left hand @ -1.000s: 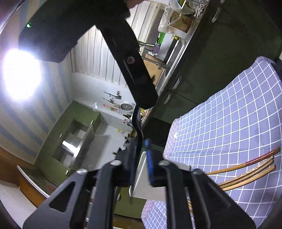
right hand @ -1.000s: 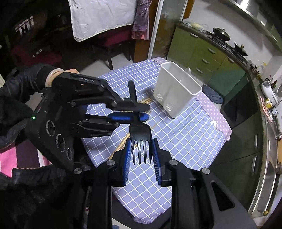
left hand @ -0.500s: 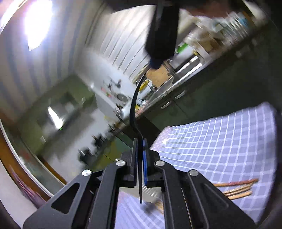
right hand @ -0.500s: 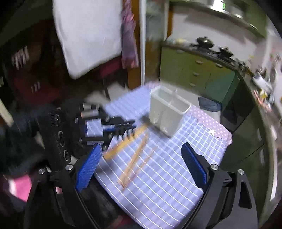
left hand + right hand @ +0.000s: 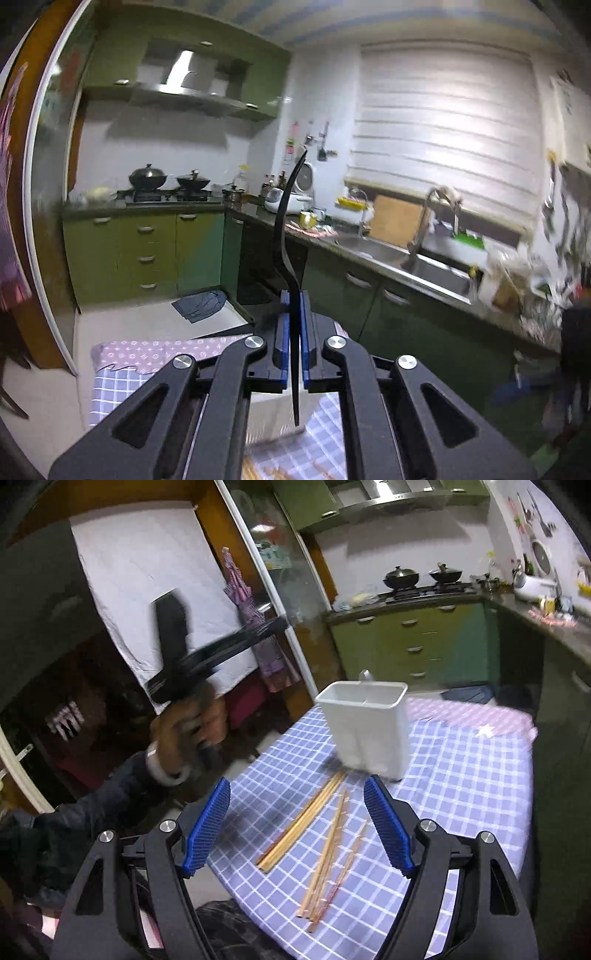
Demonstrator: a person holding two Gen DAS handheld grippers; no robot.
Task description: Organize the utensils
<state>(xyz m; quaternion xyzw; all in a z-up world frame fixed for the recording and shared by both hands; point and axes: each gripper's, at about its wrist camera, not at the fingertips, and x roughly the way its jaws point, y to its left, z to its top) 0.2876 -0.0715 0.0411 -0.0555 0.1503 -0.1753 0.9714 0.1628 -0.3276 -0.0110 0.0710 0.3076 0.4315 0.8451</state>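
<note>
In the left wrist view we see the left gripper (image 5: 291, 332) with its two blue pads (image 5: 282, 334) pressed together on a thin black fork (image 5: 286, 229). The fork is seen from its edge. Its handle goes up and away from the gripper in a soft curve, and its other end points down toward us, between the black arms of the gripper. Behind it there is a kitchen with green cabinets (image 5: 144, 251), two dark pots (image 5: 147, 177) on the stove and a steel sink (image 5: 413, 262) under a white blind (image 5: 443, 147). At the bottom of this view a part of the checked tablecloth (image 5: 114, 384) shows.

In the right wrist view the right gripper (image 5: 297, 829) stands wide apart, and nothing is between its blue pads (image 5: 207, 830). Its jaws have just been closing a little after a wide opening, with nothing between them. It hovers over a table covered with a blue and white checked cloth (image 5: 461, 794). On the cloth lie several wooden chopsticks (image 5: 325, 845), in loose groups, just in front of the gripper. Beyond them stands a white plastic holder (image 5: 369, 731) with two compartments, upright on the table; the far ends of some chopsticks are very near its base. A metal handle shows above its back rim, but we cannot tell what utensil it is.

At the left of this view we see the person's left hand (image 5: 184, 734) with a dark sleeve (image 5: 92, 812), holding the other gripper up beside the table. It is blurred, so the fork cannot be made out clearly there.
</note>
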